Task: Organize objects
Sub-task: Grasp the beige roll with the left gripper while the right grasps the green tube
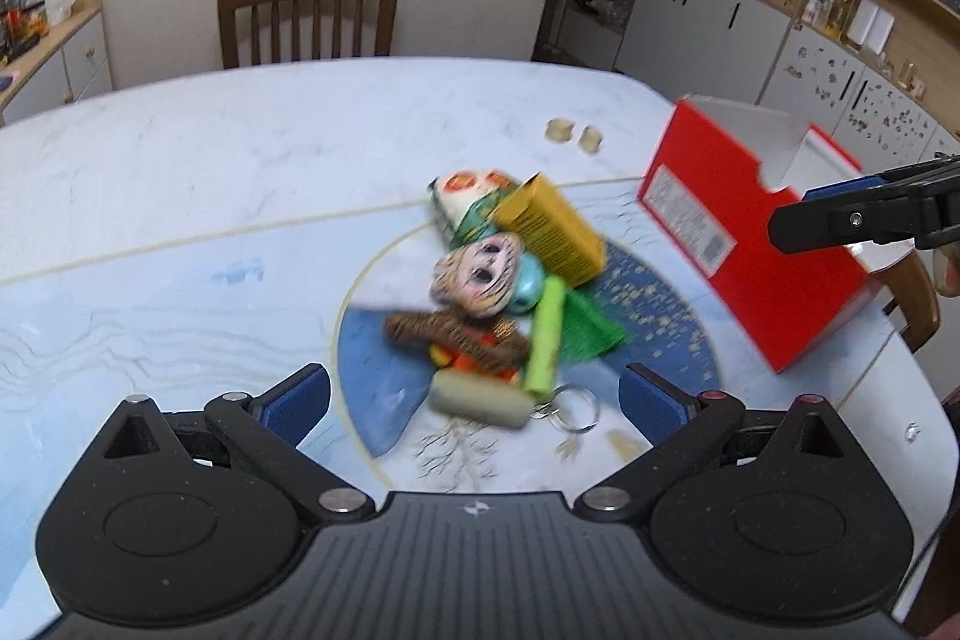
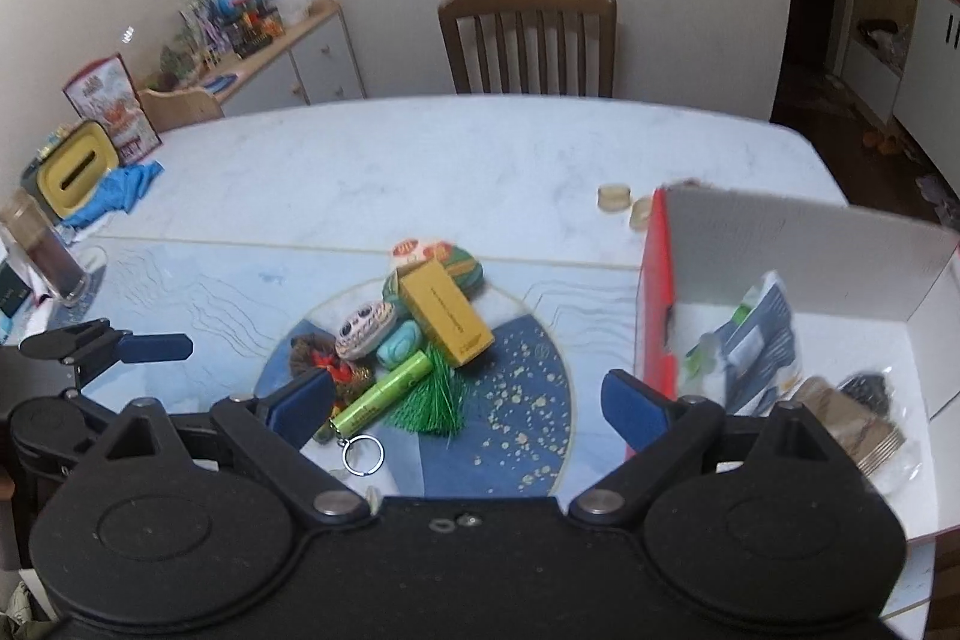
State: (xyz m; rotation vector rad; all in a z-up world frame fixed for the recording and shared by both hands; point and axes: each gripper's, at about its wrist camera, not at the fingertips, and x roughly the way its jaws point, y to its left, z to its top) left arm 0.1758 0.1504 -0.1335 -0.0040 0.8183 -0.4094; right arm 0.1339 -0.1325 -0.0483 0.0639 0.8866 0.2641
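Only right wrist view shows red box's (image 2: 654,316) contents (image 2: 762,340).

A yellow carton (image 2: 447,319) and a lime-green tube (image 2: 384,391) are seen on a white-marbled counter (image 2: 420,160) with a gold-speckled blue disc (image 2: 528,388). The box (image 2: 654,292) is coloured red outside, white inside.
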